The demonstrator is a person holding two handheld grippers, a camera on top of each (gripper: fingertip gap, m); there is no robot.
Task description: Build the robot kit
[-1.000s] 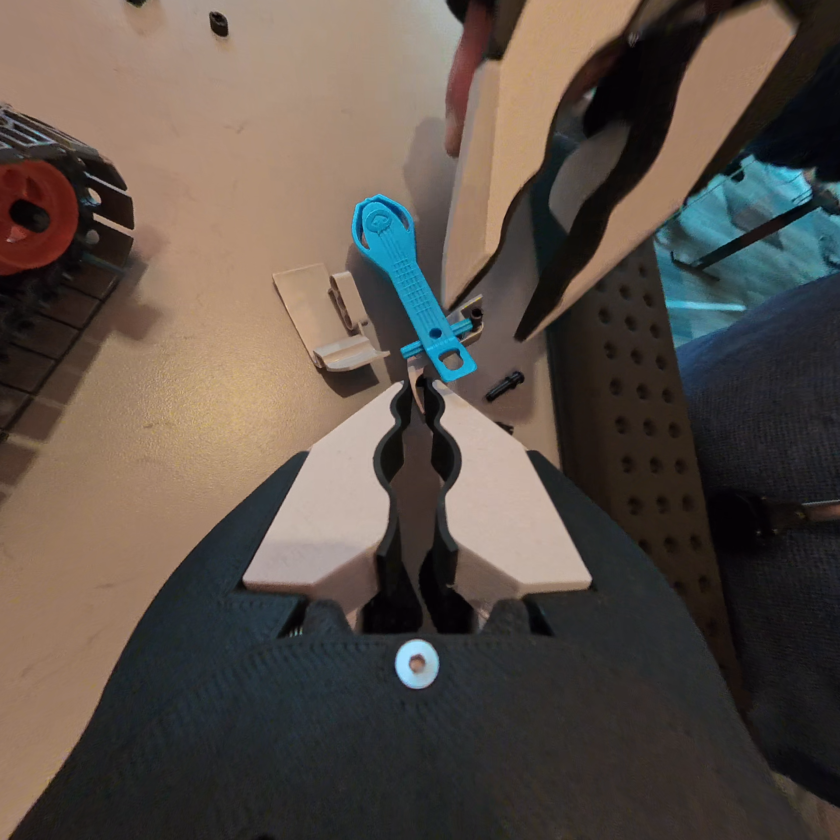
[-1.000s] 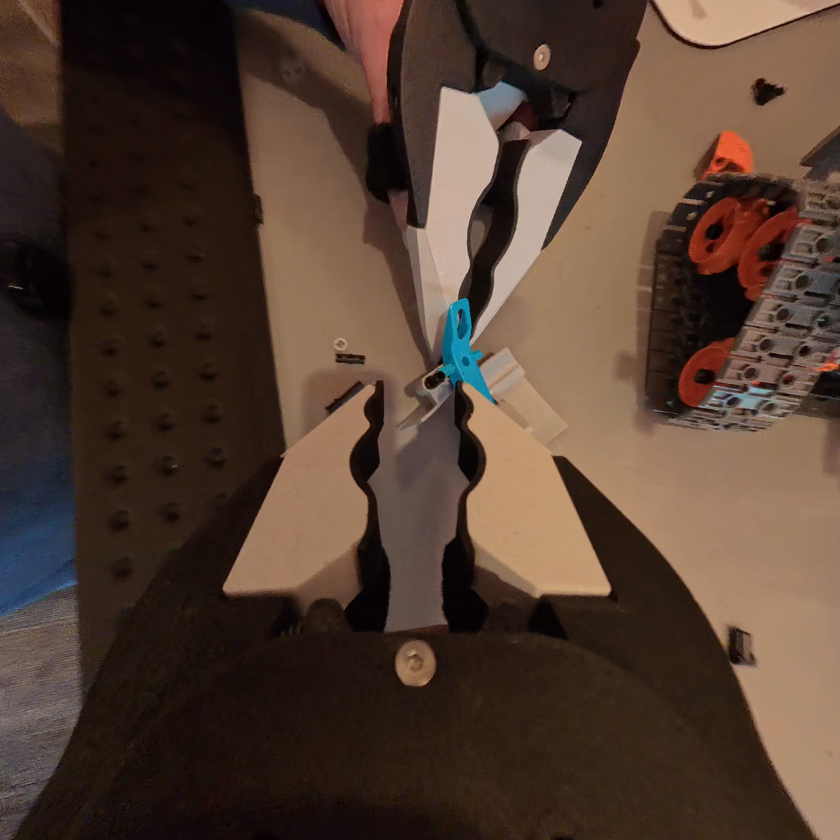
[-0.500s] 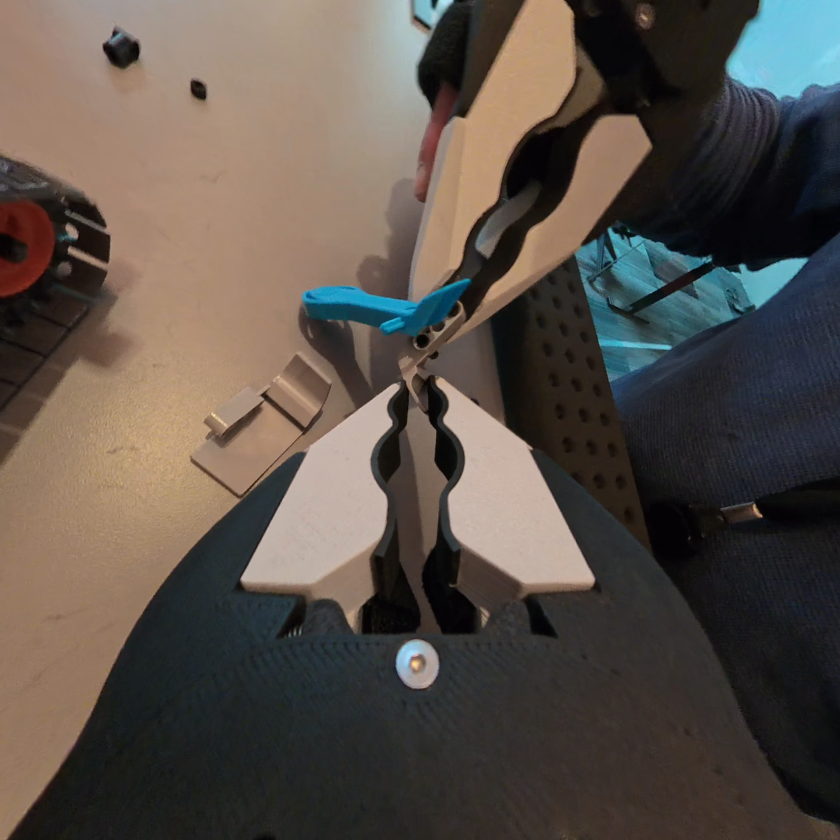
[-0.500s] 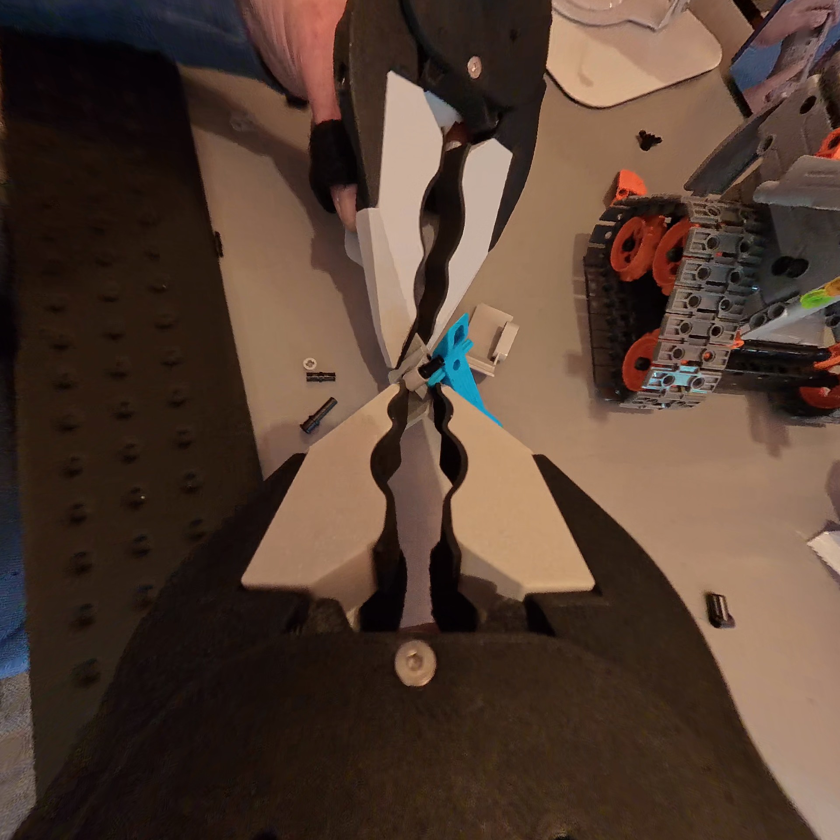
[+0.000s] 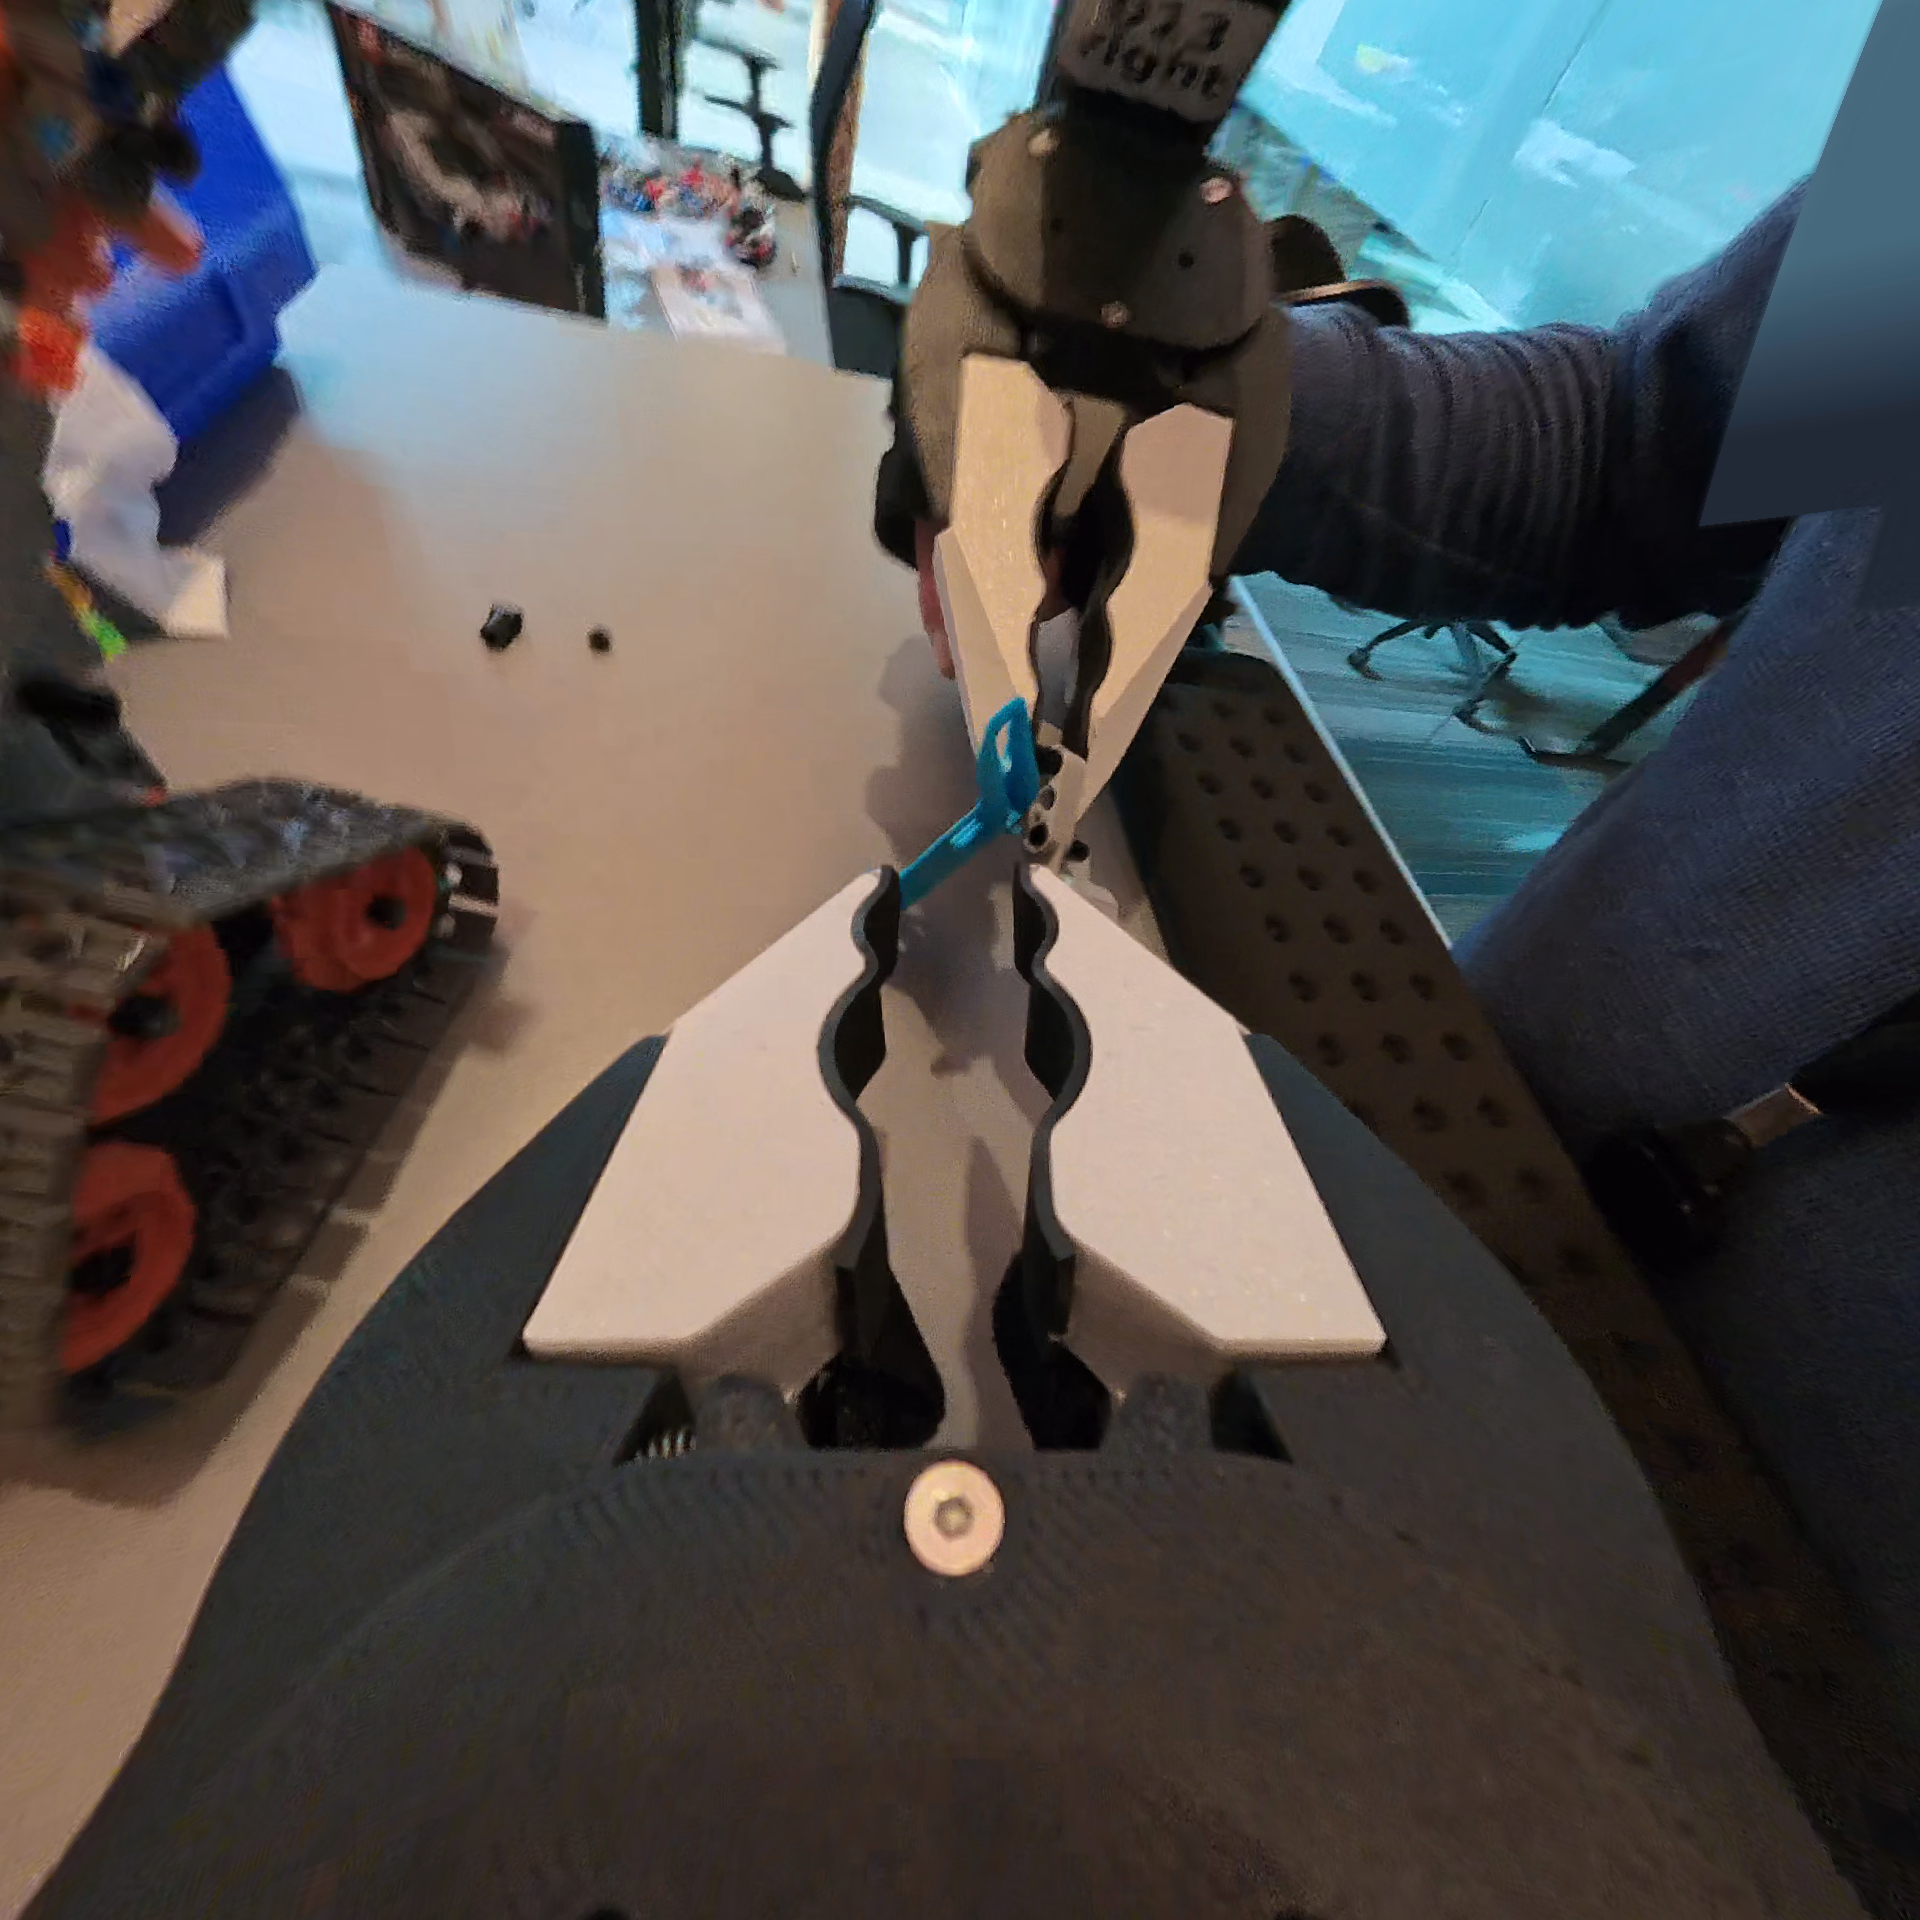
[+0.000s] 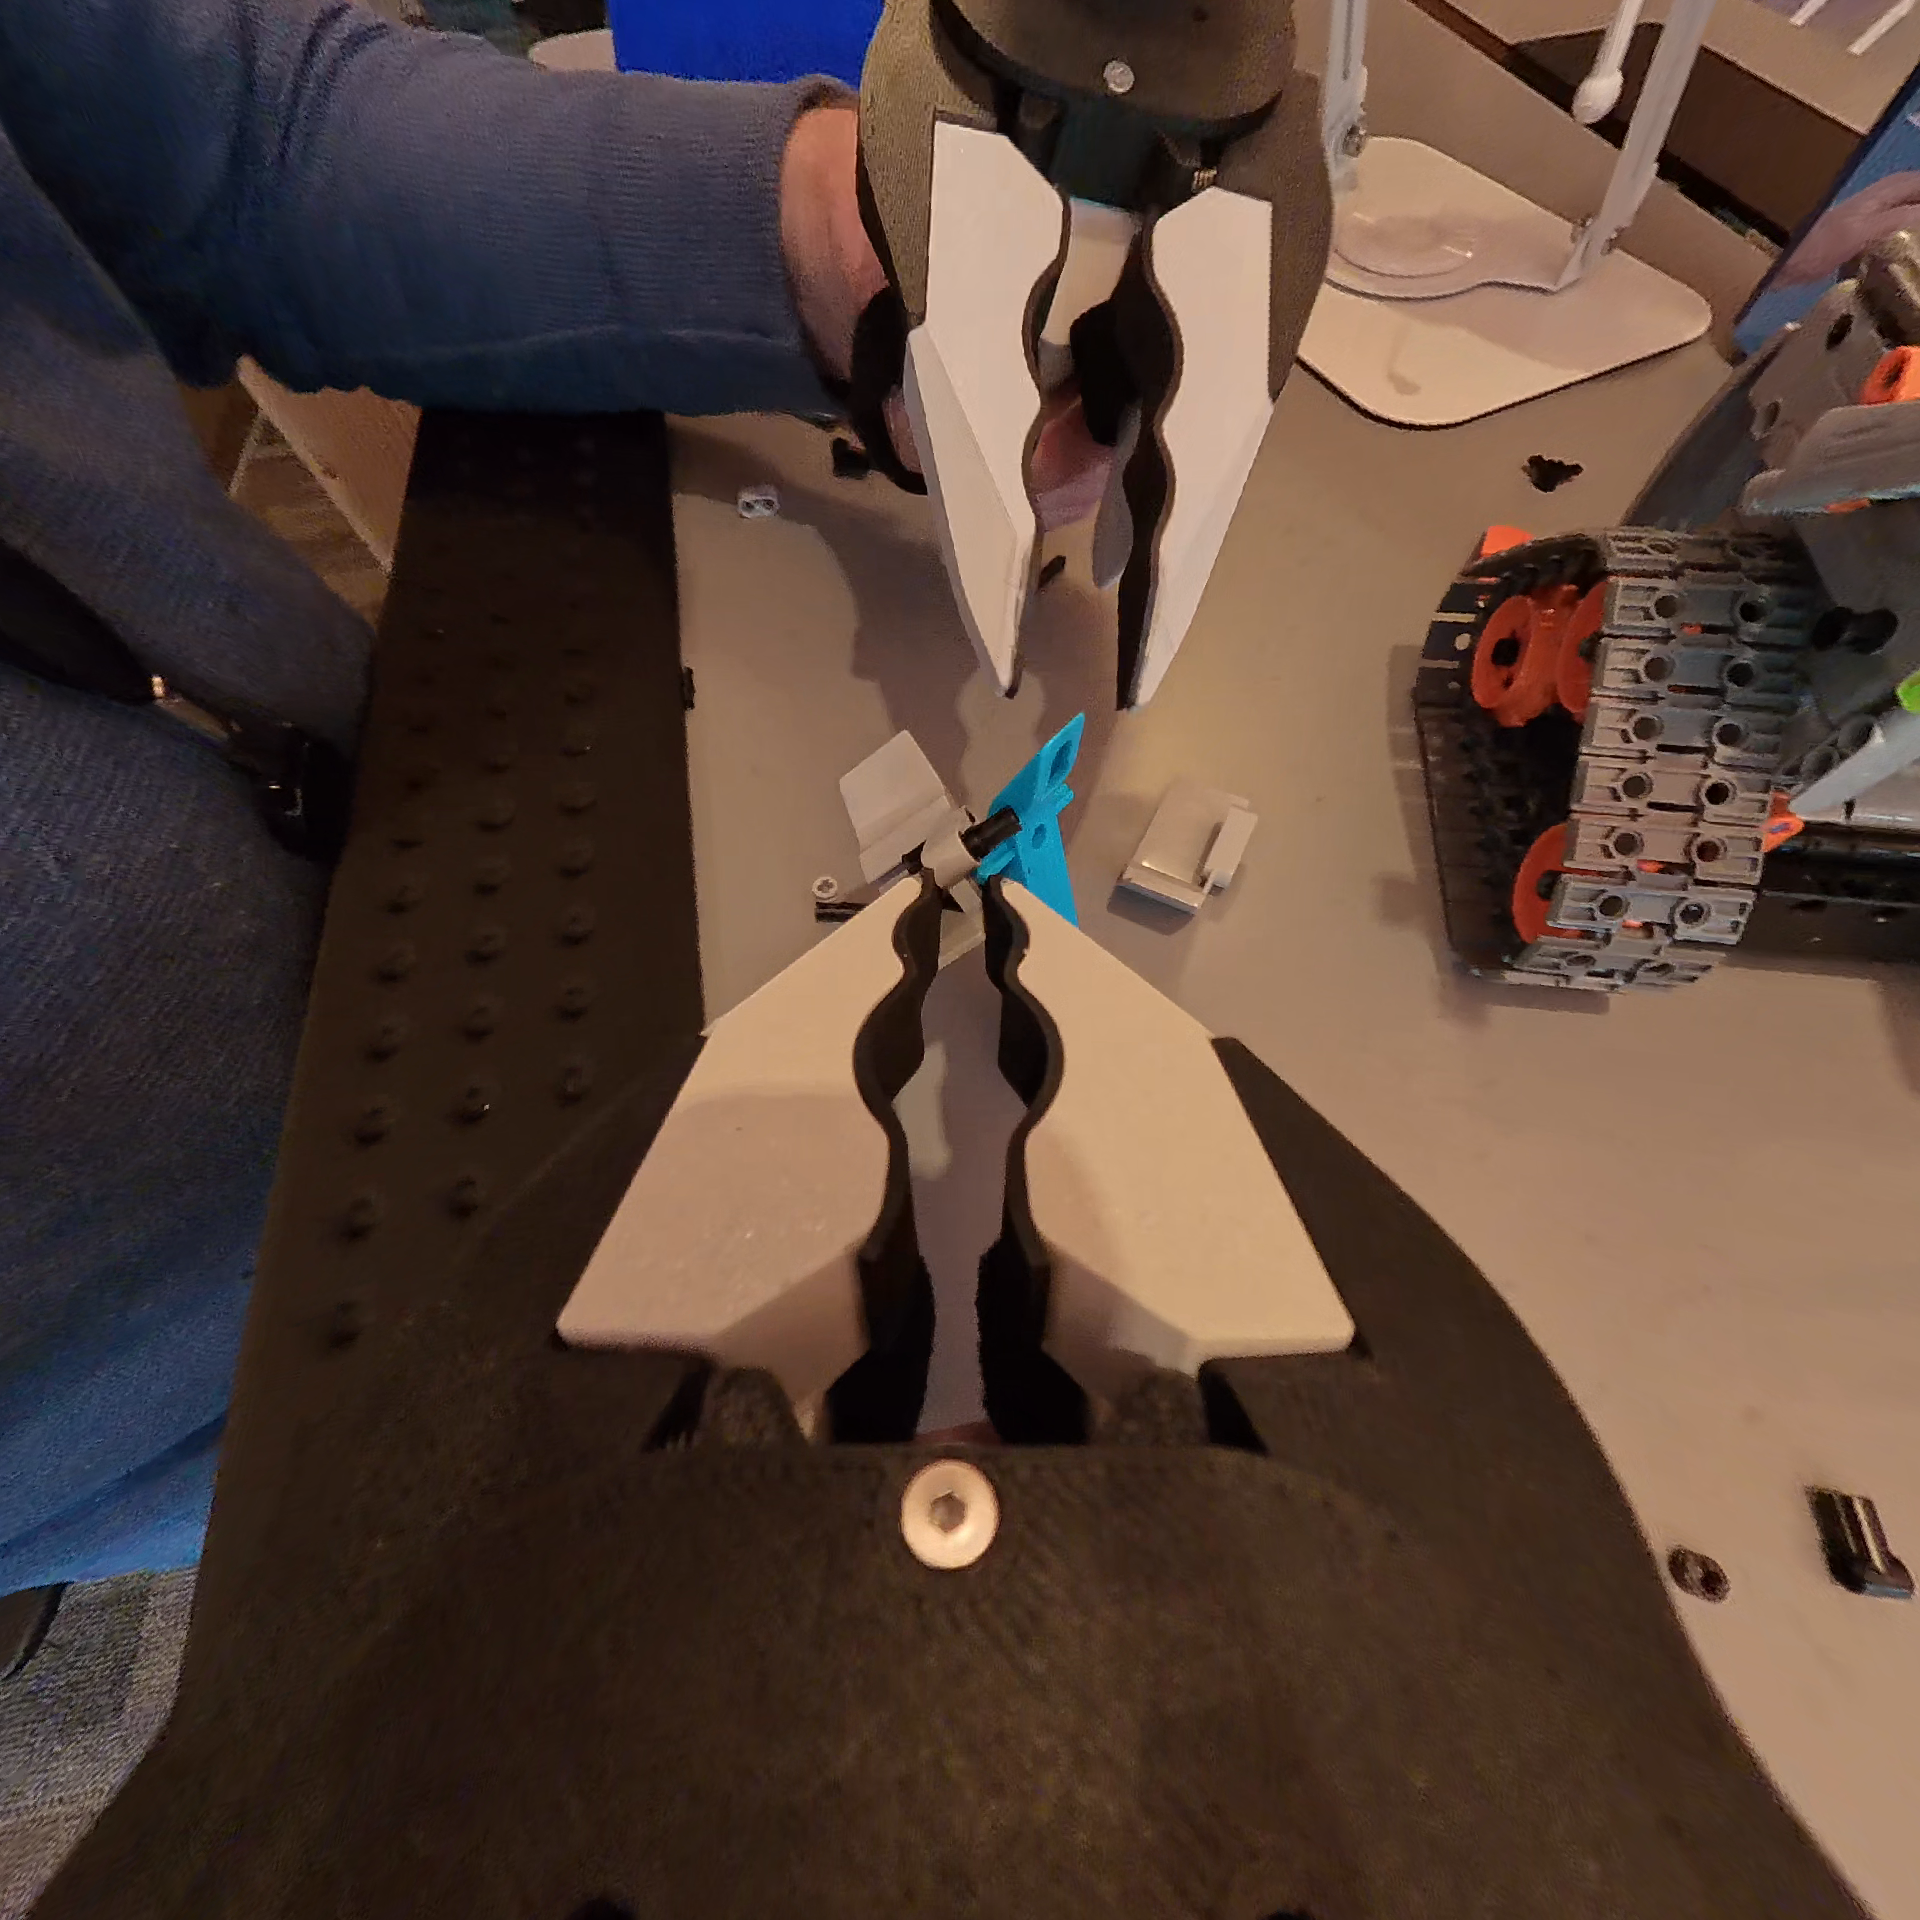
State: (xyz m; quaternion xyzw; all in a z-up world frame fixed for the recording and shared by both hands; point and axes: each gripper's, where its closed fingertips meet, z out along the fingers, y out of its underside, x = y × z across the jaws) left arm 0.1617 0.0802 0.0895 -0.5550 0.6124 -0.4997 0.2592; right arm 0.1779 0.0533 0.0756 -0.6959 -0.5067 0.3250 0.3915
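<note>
My right gripper [image 6: 958, 885] is shut on a small grey holed beam [image 6: 951, 852] with a black pin in it and a blue lever tool [image 6: 1039, 821] hooked onto it. It holds them above the grey table [image 6: 1351, 1091]. In the left wrist view the right gripper [image 5: 1055, 748] hangs tips down, with the beam [image 5: 1049, 800] and the blue tool [image 5: 992, 790] at its tips. My left gripper [image 5: 954, 883] is open and empty, its tips just short of the blue tool. It also shows in the right wrist view [image 6: 1070, 691], open, a little beyond the held pieces.
A tracked vehicle model with orange wheels [image 6: 1621, 769] stands to one side [image 5: 260, 987]. Two grey panel pieces [image 6: 1184, 847] [image 6: 894, 800] lie near the held parts. A black perforated strip [image 6: 499, 831] edges the table. Small black parts [image 5: 501, 627] and a white stand base [image 6: 1475, 312] lie farther off. My left gripper's tips are some 35 centimeters from the white stand base [image 6: 1475, 312].
My left gripper opened, let go of the grey beam and drew back. Both grippers rose and tilted, and the right gripper keeps the beam and blue tool.
</note>
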